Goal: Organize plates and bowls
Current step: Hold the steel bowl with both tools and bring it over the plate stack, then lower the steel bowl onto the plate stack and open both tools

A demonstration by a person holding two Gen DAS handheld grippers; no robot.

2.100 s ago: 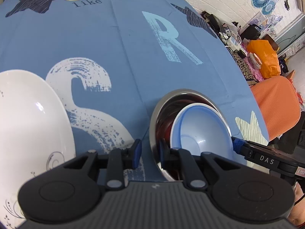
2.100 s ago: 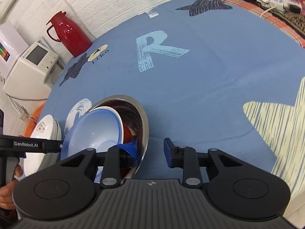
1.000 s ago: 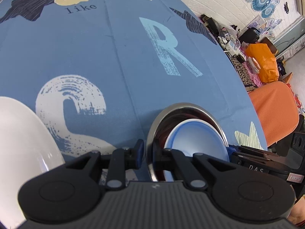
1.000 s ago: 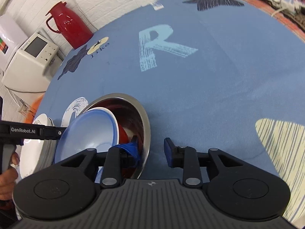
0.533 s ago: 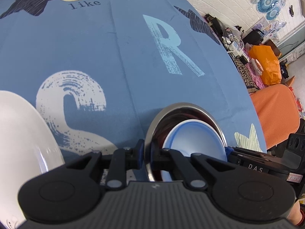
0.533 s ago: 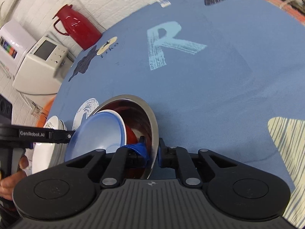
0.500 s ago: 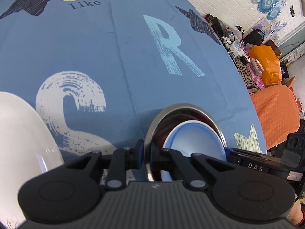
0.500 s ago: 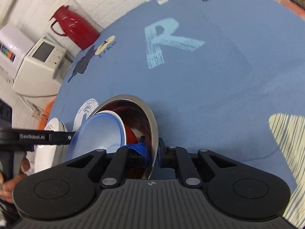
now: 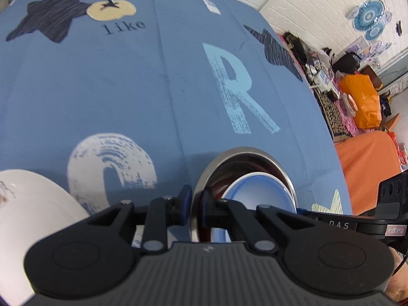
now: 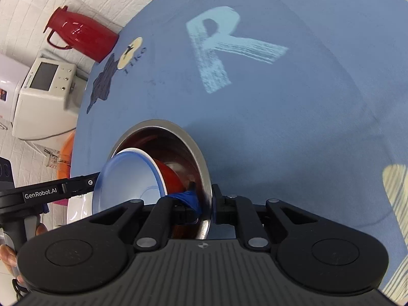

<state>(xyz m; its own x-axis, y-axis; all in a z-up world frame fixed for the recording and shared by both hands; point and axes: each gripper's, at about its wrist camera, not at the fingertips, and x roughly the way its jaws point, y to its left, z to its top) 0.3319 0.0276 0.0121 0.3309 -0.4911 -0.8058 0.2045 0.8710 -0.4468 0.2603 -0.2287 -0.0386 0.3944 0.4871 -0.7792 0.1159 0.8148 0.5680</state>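
We record 1 steel bowl (image 9: 244, 153) on the tablecloth (image 9: 153, 89), near its front edge; inside it sits a second bowl (image 10: 169, 173), and a third bowl (image 9: 260, 191) rests tilted in that one. The left gripper (image 9: 195, 205) straddles the steel bowl's left rim, 1 finger inside and 1 outside; the right gripper (image 10: 205, 204) straddles the opposite rim likewise. A plate (image 9: 33, 219) lies on the cloth to the left of the steel bowl, close beside it. Behind the bowls the printed letter R (image 9: 237, 89) lies on the cloth; a jug (image 10: 79, 34) stands at the far left corner; an appliance (image 10: 43, 99) stands off the table, left of that corner.
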